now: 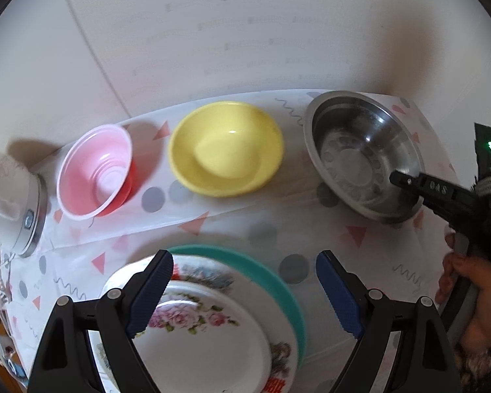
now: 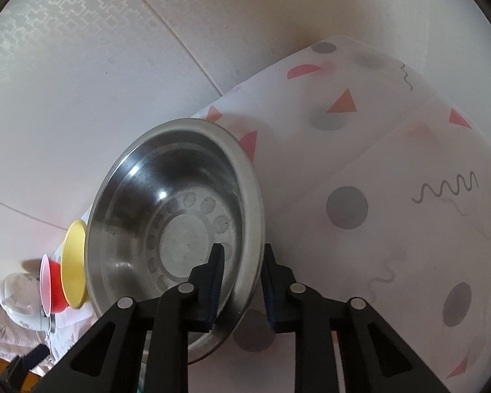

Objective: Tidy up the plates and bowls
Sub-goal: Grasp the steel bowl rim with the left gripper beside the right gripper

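A steel bowl [image 1: 360,150] stands at the back right of the table, beside a yellow bowl [image 1: 226,147] and a red bowl with a pink inside [image 1: 95,170]. A floral white plate [image 1: 206,327] lies on a teal plate [image 1: 278,281] in front. My left gripper [image 1: 244,291] is open above the plates, holding nothing. My right gripper [image 2: 242,281] straddles the near rim of the steel bowl [image 2: 167,216], one finger inside, one outside, with gaps at the pads. The yellow bowl [image 2: 73,265] and red bowl [image 2: 50,285] show at its left.
A patterned white cloth [image 1: 262,226] covers the table, against a pale wall. A white pot in a metal ring [image 1: 13,196] sits at the far left. The cloth [image 2: 392,196] stretches to the right of the steel bowl.
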`<state>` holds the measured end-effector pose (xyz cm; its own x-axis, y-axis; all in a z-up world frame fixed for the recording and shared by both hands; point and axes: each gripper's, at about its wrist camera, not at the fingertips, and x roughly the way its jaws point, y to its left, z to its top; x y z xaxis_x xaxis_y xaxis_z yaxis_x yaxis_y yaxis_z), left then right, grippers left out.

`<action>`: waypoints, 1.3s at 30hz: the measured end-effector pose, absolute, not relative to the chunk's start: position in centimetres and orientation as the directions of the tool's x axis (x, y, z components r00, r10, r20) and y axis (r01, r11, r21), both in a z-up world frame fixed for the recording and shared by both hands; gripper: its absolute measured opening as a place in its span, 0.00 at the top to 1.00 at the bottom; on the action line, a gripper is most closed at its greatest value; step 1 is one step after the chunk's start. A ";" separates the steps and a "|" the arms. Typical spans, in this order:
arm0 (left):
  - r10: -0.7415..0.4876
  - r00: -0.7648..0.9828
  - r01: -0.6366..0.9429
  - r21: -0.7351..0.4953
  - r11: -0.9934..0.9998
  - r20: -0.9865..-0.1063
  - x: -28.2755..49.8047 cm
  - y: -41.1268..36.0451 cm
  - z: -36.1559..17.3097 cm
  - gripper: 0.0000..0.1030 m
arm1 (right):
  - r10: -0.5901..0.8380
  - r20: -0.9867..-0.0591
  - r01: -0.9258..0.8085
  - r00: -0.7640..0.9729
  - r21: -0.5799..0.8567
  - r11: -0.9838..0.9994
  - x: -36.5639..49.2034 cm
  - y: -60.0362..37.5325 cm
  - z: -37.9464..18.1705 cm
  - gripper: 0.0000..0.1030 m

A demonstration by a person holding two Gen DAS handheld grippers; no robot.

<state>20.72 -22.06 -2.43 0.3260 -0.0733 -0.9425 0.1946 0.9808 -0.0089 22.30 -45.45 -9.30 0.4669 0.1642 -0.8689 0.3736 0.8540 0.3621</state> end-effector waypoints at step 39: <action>-0.147 0.236 0.391 -0.045 0.919 -0.961 23.3 -34.2 -7.7 0.79 | 0.168 -0.852 0.343 0.495 0.369 0.864 18.0 -47.2 -9.9 0.82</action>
<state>23.29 -34.19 -7.67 0.2360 -0.1472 -0.9605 0.3914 0.9191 -0.0447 18.03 -47.21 -9.90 0.4954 0.1680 -0.8522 0.3426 0.8638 0.3694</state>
